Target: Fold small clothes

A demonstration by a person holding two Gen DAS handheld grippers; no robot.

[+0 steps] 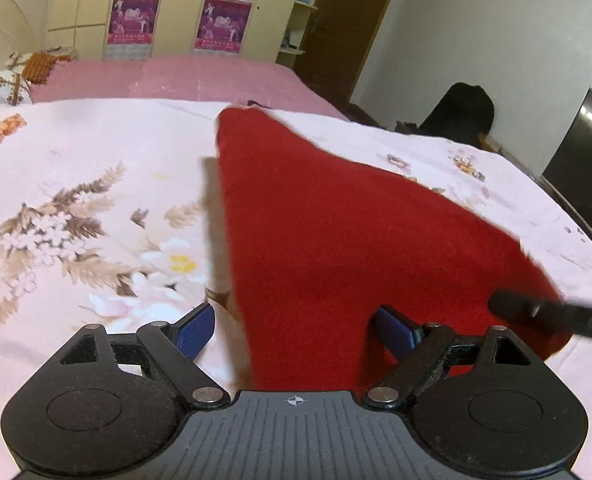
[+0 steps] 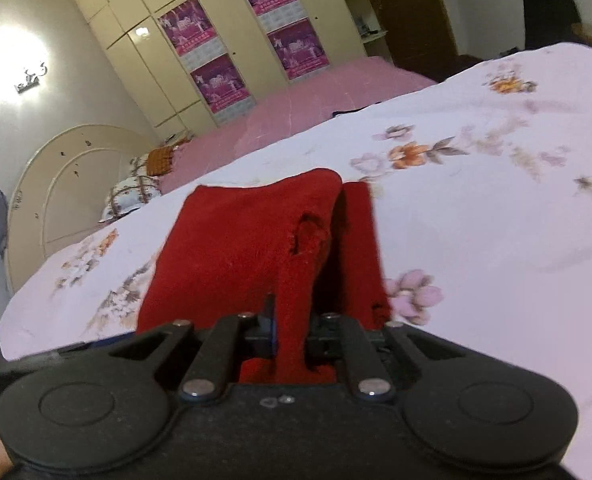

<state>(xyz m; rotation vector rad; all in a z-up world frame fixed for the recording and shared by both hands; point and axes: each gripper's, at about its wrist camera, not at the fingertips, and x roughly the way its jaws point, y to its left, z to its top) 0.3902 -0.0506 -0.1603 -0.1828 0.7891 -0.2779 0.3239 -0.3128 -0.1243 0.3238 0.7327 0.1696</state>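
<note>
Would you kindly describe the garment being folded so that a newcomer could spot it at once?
On the floral bedsheet lies a red knitted garment, its near edge pinched in the right gripper. It is the only solid red thing on the pale flowered cloth.

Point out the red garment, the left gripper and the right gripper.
red garment (image 1: 335, 232): left wrist view, middle of the spread cloth.
left gripper (image 1: 296, 330): left wrist view, midway between the open blue pads.
right gripper (image 2: 292, 330): right wrist view, between fingertips pinching the cloth.
</note>
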